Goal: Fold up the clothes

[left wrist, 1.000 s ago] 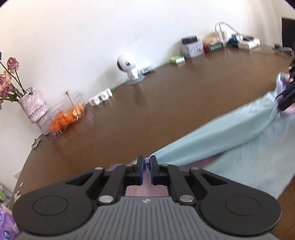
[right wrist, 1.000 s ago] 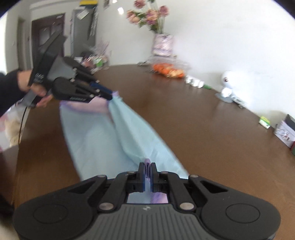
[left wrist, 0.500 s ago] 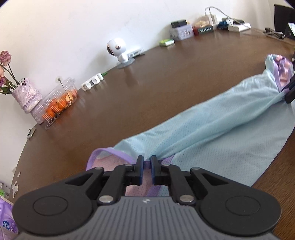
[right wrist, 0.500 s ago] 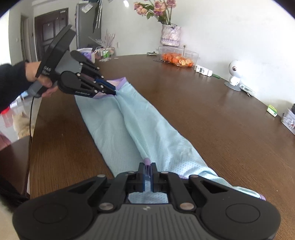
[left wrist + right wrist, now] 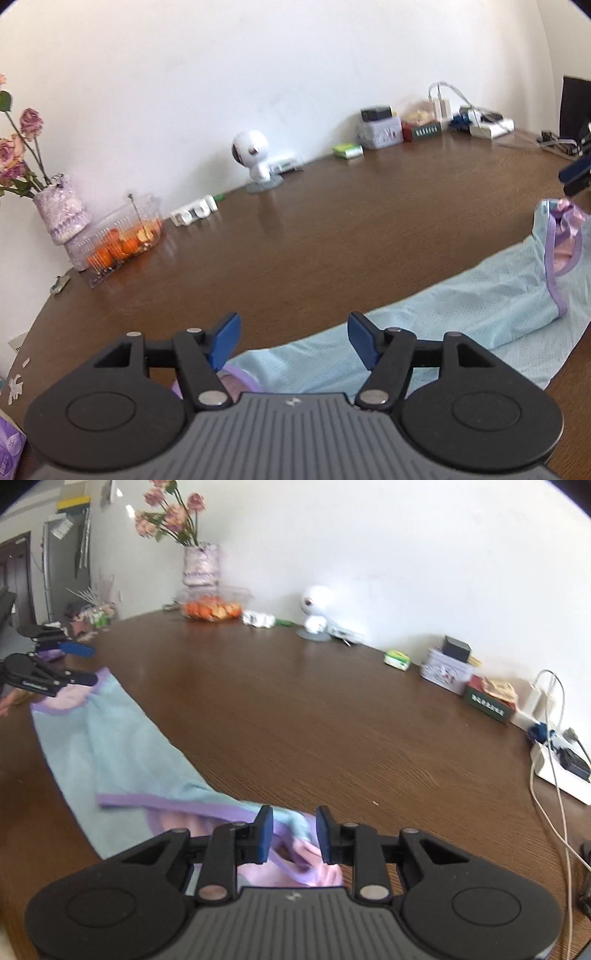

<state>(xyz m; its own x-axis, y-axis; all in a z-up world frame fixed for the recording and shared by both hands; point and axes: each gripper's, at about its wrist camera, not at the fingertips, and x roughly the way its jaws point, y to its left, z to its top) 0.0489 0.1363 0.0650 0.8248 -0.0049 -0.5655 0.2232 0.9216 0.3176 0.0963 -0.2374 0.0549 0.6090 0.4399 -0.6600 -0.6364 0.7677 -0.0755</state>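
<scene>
My left gripper (image 5: pixel 293 341) has its jaws spread wide with nothing between them, and my right gripper (image 5: pixel 294 834) stands parted too, a narrower gap, also empty. Half a second ago both were clamped on the garment (image 5: pixel 461 306); now it is let go and lies flat along the near part of the counter (image 5: pixel 332 236), pale blue with purple trim, one end under each gripper. I judge this fold laid and the next grip due. Far along the wall sit a vase (image 5: pixel 201 566), a box of oranges (image 5: pixel 212 609), a small white camera (image 5: pixel 253 155), tins and cables, all well apart from the cloth.
</scene>
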